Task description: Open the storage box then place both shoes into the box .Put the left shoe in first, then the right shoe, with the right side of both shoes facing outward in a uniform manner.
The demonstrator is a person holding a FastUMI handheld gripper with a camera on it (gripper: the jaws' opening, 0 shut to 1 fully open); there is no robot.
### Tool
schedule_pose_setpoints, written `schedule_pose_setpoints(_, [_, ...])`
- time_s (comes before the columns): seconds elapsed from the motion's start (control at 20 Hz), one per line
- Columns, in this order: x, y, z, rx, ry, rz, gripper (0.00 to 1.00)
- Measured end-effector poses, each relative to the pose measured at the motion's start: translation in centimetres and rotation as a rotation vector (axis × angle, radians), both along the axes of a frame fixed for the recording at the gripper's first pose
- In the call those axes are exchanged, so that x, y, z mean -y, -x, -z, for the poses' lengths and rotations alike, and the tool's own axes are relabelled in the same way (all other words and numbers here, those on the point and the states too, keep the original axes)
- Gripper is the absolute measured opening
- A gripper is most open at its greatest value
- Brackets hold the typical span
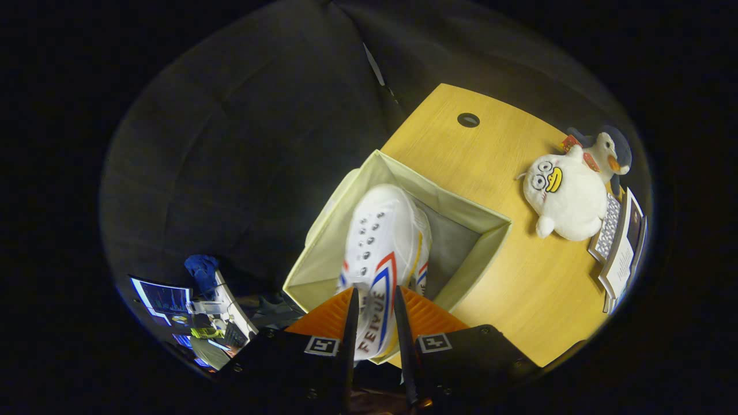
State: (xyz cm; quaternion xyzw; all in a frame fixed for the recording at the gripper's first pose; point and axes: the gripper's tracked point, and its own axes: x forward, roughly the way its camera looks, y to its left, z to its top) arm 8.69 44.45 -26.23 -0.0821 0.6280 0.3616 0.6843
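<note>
Shoe [383, 248]: one white sneaker with red and blue side stripes and two rows of eyelets, held heel-first between the fingers of the gripper [373, 300], toe pointing away over the open box. The fingers stand narrowly apart, parted just by the width of the shoe's heel, and both press on its sides; the shoe hangs tilted with its toe inside the mouth of the storage box [461, 207].

Storage box: one pale fabric box, lid off or folded away, its grey floor showing to the right of the shoe. It stands at the near left corner of the counter [536, 288], just ahead of the fingers. Whether a second shoe lies inside cannot be told; a strip of red and blue trim shows just right of the held shoe.

Counter: one light wooden top with a round cable hole [468, 120] at its far side.

Plush toys: two, lying touching at the far right of the counter, a white round one [568, 199] and a smaller duck-like one [608, 151] behind it. Beside them to the right, a keyboard [605, 233] and upright cards [625, 253].
</note>
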Motion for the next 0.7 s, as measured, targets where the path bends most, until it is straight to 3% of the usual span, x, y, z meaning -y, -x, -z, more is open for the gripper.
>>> schedule_pose_setpoints(0.05, [-0.1, -0.4, -0.9, 0.015, -0.026, -0.003, 0.36])
schedule_pose_setpoints(0.2, [0.8, -1.3, -3.3, 0.084, -0.057, -0.010, 0.80])
schedule_pose_setpoints(0.25, [1.3, -1.6, -4.2, 0.104, -0.068, -0.004, 0.84])
schedule_pose_setpoints(0.35, [2.1, -1.6, -5.9, 0.135, -0.090, 0.019, 0.86])
schedule_pose_setpoints(0.45, [4.3, -1.9, -7.2, 0.180, -0.100, 0.045, 0.94])
schedule_pose_setpoints(0.7, [11.0, -3.3, -11.7, 0.328, -0.157, 0.163, 0.95])
